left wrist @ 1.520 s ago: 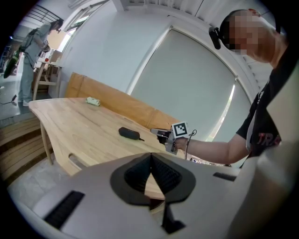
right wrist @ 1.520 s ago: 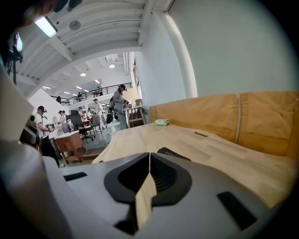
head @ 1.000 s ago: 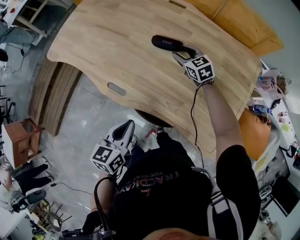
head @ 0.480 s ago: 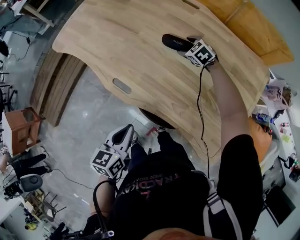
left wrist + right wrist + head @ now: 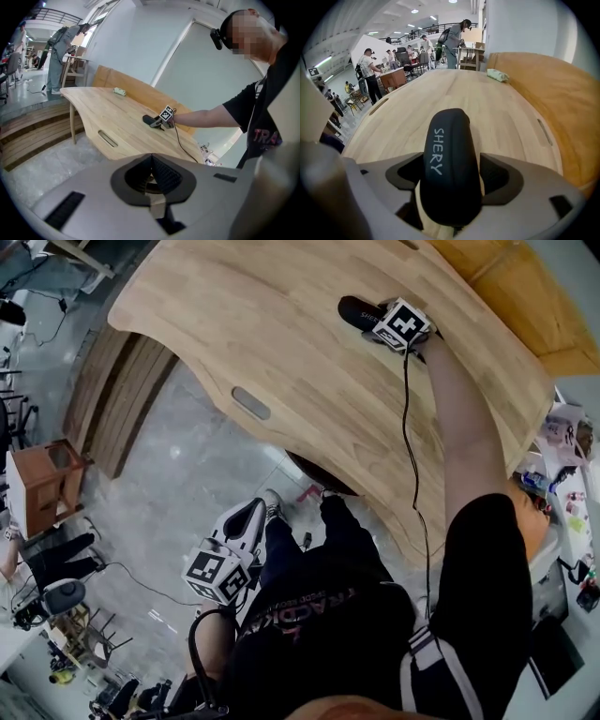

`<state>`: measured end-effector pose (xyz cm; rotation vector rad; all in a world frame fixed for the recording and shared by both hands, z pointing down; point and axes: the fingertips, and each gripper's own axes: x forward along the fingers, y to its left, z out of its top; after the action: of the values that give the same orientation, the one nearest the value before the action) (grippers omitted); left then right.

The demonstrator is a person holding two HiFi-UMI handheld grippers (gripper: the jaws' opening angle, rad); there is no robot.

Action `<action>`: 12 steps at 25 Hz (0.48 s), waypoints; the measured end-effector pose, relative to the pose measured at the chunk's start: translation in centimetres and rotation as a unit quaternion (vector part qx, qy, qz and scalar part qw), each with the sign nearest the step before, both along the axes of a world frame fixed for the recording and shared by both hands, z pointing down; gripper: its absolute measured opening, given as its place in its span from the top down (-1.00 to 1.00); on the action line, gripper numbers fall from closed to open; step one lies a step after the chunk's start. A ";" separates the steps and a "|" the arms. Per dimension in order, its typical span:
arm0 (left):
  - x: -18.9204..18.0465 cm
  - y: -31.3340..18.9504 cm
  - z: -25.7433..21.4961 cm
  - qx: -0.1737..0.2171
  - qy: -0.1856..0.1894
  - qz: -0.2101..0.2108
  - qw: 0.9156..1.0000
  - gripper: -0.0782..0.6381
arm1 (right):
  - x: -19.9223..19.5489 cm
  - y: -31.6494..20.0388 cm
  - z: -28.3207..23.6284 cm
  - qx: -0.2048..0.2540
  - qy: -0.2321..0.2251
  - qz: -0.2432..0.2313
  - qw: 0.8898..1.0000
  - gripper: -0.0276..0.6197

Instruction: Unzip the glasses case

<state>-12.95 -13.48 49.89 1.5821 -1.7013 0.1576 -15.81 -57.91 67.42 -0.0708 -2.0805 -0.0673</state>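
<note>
A black zip glasses case (image 5: pixel 361 310) lettered in white lies on the wooden table (image 5: pixel 281 343). My right gripper (image 5: pixel 382 326) points steeply down at the case's near end. In the right gripper view the case (image 5: pixel 450 159) lies lengthwise between the two spread jaws of the right gripper (image 5: pixel 454 171). Those jaws have just been opening, and the pads do not clamp it. My left gripper (image 5: pixel 251 512) hangs shut and empty below the table edge, beside the person's leg. The left gripper view shows its shut tips (image 5: pixel 152 173) and, far off, the case (image 5: pixel 149 120).
A small pale green object (image 5: pixel 497 74) lies at the table's far end. The tabletop has a cable slot (image 5: pixel 251 403). A cable (image 5: pixel 409 427) runs from the right gripper along the arm. A wooden panel (image 5: pixel 506 287) borders the table. Several people stand far off.
My right gripper has come down from beside the case onto its near end, and its jaws have spread around it. The left gripper has drifted a little.
</note>
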 end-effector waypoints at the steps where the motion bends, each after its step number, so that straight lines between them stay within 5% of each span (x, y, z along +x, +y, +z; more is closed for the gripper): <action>1: -0.2 0.2 0.0 -0.001 0.001 -0.001 1.000 0.75 | -0.2 0.1 0.1 -0.001 0.002 0.003 1.000 -0.23; 12: -0.2 -1.3 -0.3 0.018 -0.002 0.036 0.999 0.75 | 2.2 2.7 -2.3 -0.023 -0.035 -0.006 0.999 -0.18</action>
<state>-13.14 -14.77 49.58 1.6711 -1.6591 0.1665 -13.60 -55.23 65.09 -0.1097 -2.1526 -0.0288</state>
